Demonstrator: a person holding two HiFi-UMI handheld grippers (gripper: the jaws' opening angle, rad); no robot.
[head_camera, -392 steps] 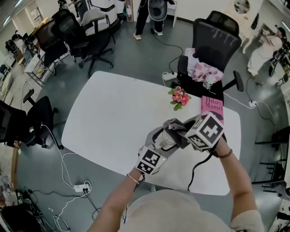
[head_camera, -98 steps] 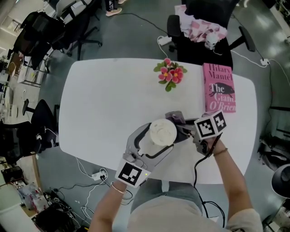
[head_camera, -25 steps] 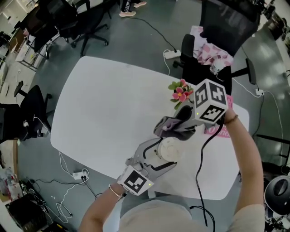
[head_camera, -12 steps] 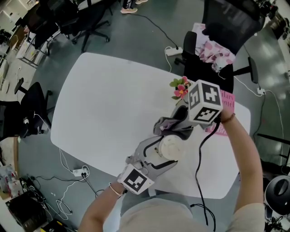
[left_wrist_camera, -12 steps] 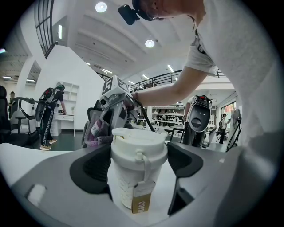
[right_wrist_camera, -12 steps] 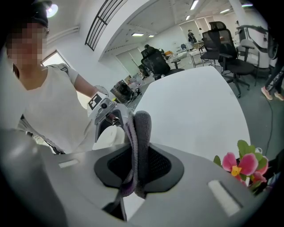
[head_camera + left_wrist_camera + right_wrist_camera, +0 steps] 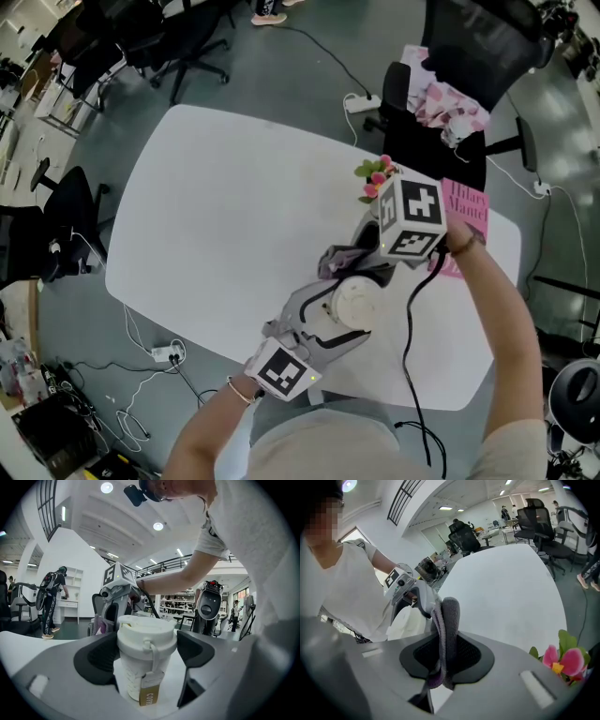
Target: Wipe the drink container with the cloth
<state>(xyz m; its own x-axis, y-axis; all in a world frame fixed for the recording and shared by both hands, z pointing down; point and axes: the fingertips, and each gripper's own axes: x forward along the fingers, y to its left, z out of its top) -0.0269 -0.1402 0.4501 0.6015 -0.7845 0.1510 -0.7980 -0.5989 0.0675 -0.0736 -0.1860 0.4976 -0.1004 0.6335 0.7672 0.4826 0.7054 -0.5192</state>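
- Cup (image 7: 140, 667): upright on the white table (image 7: 225, 216), near the person's edge, long axis vertical. It sits between the jaws of the left gripper (image 7: 146, 648).
- Left gripper: jaws spread wide, one dark pad on each side of the cup. The pads look closed against its wall, bracing it. Gripper lies roughly level, low to the table.
- Right gripper (image 7: 445, 656): jaws clamped tight on the cloth (image 7: 447, 620), which stands out of the pads as a folded ridge. Tilted steeply downward, above and beyond the cup.
- Key relation: the cloth hangs at the far side of the cup, opposite the left gripper. In the head view it is just beside the lid (image 7: 355, 302); I cannot tell whether it touches. From the right gripper the cup lies ahead and to the left, so I judge the wipe needs the cloth brought down and across onto the far wall. The right hand is the one to wipe; the left is taken up with holding.
- Materials: cup pale, smooth, slightly tapered; lid white and domed with a raised rim. A tan paper tag (image 7: 151, 693) hangs down the near side on a thread and could snag.
- Cloth: grey, thick, soft-napped, with a purplish edge low in the pinch. It is limp, so it should wrap the curve readily.
- Table: matte and plain.
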